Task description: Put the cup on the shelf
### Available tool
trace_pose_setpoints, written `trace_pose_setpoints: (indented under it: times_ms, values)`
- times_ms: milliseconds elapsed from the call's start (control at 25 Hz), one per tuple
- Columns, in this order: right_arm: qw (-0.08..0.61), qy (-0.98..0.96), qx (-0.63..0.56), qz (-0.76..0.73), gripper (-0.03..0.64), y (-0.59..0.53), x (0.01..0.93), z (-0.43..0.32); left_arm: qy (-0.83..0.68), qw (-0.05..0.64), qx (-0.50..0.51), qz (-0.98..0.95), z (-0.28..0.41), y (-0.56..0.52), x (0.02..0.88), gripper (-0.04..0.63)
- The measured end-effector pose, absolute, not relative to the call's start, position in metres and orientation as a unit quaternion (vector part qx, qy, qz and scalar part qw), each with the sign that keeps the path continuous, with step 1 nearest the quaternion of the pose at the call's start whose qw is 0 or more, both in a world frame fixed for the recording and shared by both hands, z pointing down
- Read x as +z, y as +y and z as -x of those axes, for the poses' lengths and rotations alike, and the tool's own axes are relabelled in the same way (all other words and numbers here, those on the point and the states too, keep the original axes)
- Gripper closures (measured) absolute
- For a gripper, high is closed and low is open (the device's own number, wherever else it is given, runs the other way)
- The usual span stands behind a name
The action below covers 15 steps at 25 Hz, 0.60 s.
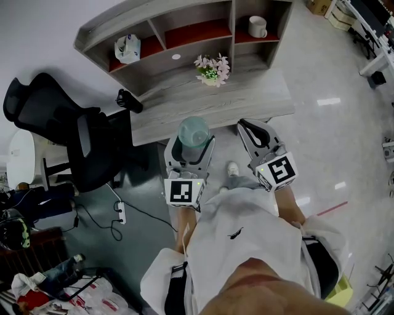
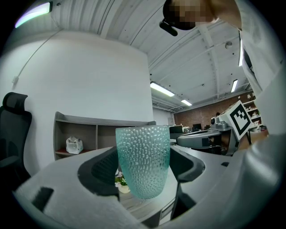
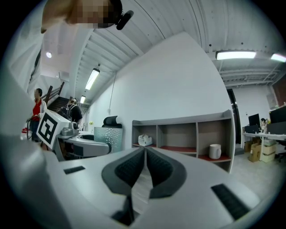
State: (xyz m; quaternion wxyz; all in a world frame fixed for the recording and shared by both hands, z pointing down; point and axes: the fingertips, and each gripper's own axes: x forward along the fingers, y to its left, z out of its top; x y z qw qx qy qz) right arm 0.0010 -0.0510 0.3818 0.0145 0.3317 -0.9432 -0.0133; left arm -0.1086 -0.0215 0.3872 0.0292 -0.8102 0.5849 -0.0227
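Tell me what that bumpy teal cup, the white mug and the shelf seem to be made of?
The teal cup is probably glass or clear plastic: translucent, dimpled all over, slightly glossy. The white mug is likely glazed ceramic: opaque, smooth, with a thick handle. The shelf looks like grey wood or wood-look laminate, matt with visible grain; its compartment floors look red.

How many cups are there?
2. A teal cup in the left tool, and a white mug in the shelf's right cubby. None seem hidden.
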Motion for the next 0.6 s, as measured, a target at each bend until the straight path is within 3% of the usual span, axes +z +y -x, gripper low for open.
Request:
trace_pose_setpoints:
  times_ms: [600]
  values:
    - [0.014,-0.953,-0.007,-0.302,0.578,-0.112,0.381,-0.009,0.611,0.031,-0.033,0.791,0.102,-0.076,0.384,0.221]
